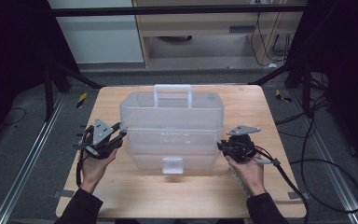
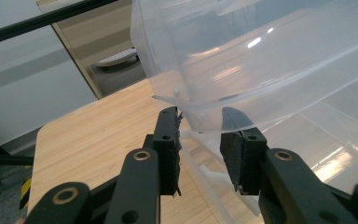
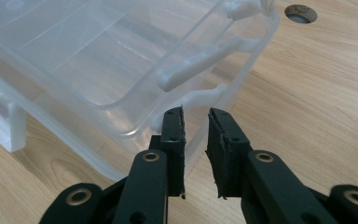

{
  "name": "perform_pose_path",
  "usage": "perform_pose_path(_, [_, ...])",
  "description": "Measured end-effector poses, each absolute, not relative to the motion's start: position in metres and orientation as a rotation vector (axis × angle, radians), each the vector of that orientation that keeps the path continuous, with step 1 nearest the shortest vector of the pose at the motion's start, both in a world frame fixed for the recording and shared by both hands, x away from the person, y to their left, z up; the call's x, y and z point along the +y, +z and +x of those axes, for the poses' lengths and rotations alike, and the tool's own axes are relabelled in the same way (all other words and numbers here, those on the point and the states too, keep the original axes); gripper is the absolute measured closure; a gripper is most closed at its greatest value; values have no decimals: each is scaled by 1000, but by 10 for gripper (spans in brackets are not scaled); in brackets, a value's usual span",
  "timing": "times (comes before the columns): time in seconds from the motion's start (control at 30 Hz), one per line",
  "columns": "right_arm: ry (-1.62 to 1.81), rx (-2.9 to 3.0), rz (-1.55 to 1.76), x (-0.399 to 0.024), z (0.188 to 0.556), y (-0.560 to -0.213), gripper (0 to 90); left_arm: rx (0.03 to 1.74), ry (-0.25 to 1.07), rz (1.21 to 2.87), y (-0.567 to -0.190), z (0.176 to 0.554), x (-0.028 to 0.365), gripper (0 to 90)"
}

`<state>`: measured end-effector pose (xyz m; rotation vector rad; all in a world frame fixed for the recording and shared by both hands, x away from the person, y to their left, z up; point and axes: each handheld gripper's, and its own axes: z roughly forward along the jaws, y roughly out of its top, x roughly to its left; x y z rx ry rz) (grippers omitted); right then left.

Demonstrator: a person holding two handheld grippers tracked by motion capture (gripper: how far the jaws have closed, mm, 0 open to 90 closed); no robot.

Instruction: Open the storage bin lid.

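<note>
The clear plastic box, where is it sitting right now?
In the high view the clear plastic box sits mid-table, its handle up, between the left gripper and the right gripper, one at each end.

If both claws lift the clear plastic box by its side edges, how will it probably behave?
The clear plastic box looks empty, so it is probably light for its size. Its thin see-through walls may flex under the left claw and right claw. The glossy surface could be slippery, and the stacked tiers might shift apart.
</note>
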<state>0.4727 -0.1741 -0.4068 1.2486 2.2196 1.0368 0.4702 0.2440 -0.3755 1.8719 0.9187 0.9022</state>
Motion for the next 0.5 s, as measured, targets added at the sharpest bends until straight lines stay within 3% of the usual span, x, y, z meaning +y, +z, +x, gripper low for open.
perform_pose_path(0.5, [1050, 2220, 1289, -173, 476, -408, 782, 935, 906, 1843, -369, 478, 243, 685])
